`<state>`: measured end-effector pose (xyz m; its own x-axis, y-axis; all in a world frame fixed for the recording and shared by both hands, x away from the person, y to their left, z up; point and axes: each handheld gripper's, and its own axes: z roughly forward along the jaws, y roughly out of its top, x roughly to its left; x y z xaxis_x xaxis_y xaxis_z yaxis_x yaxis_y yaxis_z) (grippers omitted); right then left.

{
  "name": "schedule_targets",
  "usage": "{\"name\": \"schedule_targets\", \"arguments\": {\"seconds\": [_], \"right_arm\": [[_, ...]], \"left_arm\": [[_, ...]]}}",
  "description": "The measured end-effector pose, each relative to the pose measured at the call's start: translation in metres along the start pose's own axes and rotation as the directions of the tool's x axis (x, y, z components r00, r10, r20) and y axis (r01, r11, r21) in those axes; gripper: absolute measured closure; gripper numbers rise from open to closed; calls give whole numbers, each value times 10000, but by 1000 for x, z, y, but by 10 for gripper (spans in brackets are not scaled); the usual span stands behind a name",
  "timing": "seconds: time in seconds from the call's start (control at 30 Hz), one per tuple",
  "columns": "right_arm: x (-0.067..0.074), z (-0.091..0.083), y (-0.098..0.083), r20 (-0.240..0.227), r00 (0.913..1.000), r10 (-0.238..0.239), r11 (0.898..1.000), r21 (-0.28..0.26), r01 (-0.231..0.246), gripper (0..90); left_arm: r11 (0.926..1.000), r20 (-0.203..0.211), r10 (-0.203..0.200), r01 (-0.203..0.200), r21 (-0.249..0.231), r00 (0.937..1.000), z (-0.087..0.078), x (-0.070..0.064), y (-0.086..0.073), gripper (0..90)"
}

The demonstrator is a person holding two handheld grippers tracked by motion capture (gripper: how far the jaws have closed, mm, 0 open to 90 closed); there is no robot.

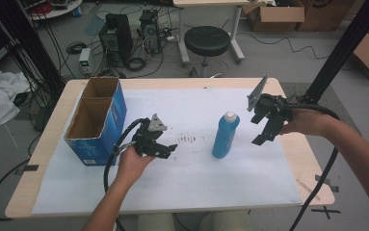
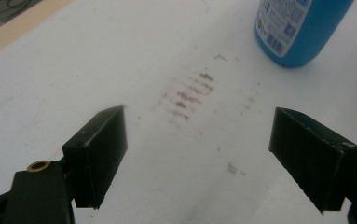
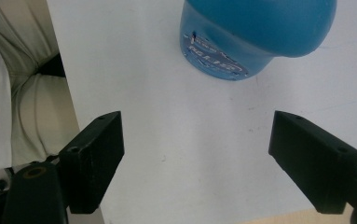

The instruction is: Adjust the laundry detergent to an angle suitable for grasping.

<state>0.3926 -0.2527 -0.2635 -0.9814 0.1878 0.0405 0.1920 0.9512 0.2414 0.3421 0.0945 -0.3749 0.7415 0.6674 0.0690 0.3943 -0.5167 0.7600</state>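
Left gripper (image 1: 171, 147) at 9 o'clock of blue bottle (image 1: 226, 135), jaws wide, empty; bottle upright mid-table, likely rigid smooth plastic, top-heavy, maybe slippery, best gripped mid-body; right gripper (image 1: 258, 129) at 3 o'clock, jaws apart, empty

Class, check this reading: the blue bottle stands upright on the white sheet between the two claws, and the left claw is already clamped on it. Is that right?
Not quite. The blue bottle does stand upright on the white sheet between the two claws, but the left claw is open with nothing between its jaws; the bottle sits apart from it. The left gripper view shows this.
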Motion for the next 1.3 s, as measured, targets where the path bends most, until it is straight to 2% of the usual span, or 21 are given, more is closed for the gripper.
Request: {"name": "schedule_targets", "arguments": {"seconds": [0.07, 0.13, 0.2, 0.23, 0.3, 0.47, 0.57, 0.6, 0.63, 0.7, 0.73, 0.77, 0.8, 1.03, 1.07, 1.1, 1.23, 1.3], "right_arm": [[0, 1, -1, -16, 10000, 46, 10000, 45, -46, 179], [-1, 1, -1, -23, 10000, 38, 10000, 7, -38, 178], [-2, 0, -2, -14, 10000, 33, 10000, -1, -33, 178], [-2, 0, -2, -10, 10000, 32, 10000, 3, -32, 178], [-1, 1, -2, -12, 10000, 21, 10000, 27, -20, 178], [-2, 0, -3, 13, 10000, 1, 10000, 56, -1, 179], [-1, 0, -4, 14, 10000, 69, 9999, 92, -69, 179], [-1, 0, -5, 22, 9999, 102, 9999, 106, -103, 179], [-1, 0, -6, 23, 9999, 104, 9999, 84, -104, 179], [-2, 0, -7, 32, 10000, 65, 10000, 74, -66, 178], [-2, 0, -7, 34, 10000, 60, 10000, 75, -60, 179], [-2, 0, -8, 28, 10000, 73, 9999, 95, -73, 178], [-2, 1, -8, 35, 10000, 72, 9999, 94, -73, 178], [-3, 3, -10, -22, 9999, 98, 9999, 115, -98, 178], [-3, 3, -10, -23, 10000, 91, 9999, 98, -91, 179], [-3, 3, -10, -26, 10000, 90, 9999, 107, -90, 178], [-3, 3, -10, -36, 9999, 119, 9999, 70, -119, 178], [-4, 4, -10, -41, 9999, 136, 9998, 122, -135, 179]], "left_arm": [[9988, -95, -233, 229, -430, 9997, 0, -4, -5, 195], [9981, -149, -314, 306, -534, 9994, 1, -5, -6, 192], [9946, -329, -520, 488, -918, 9981, 1, -9, -8, 186], [9946, -329, -520, 488, -918, 9981, 1, -9, -8, 186], [9887, -331, -774, 725, -1315, 9964, 2, -14, -10, 186], [9834, -417, -937, 860, -1599, 9947, 5, -26, -12, 175], [9744, -545, -1218, 1089, -1967, 9911, 8, -34, -13, 174], [9744, -545, -1218, 1089, -1967, 9911, 8, -34, -13, 174], [9680, -679, -1436, 1259, -2170, 9873, 9, -39, -14, 174], [9615, -822, -1626, 1391, -2370, 9833, 10, -44, -13, 174], [9615, -822, -1626, 1391, -2370, 9833, 10, -44, -13, 174], [9530, -827, -1813, 1544, -2606, 9799, 11, -48, -13, 173], [9530, -827, -1813, 1544, -2606, 9799, 11, -48, -13, 173], [9272, -1070, -2203, 1741, -3317, 9695, 18, -64, -12, 172], [9272, -1070, -2203, 1741, -3317, 9695, 18, -64, -12, 170], [9213, -1075, -2266, 1772, -3461, 9681, 20, -67, -12, 170], [9165, -1238, -2285, 1704, -3620, 9656, 22, -73, -11, 168], [9099, -1269, -2349, 1721, -3774, 9637, 25, -79, -9, 168]]}}
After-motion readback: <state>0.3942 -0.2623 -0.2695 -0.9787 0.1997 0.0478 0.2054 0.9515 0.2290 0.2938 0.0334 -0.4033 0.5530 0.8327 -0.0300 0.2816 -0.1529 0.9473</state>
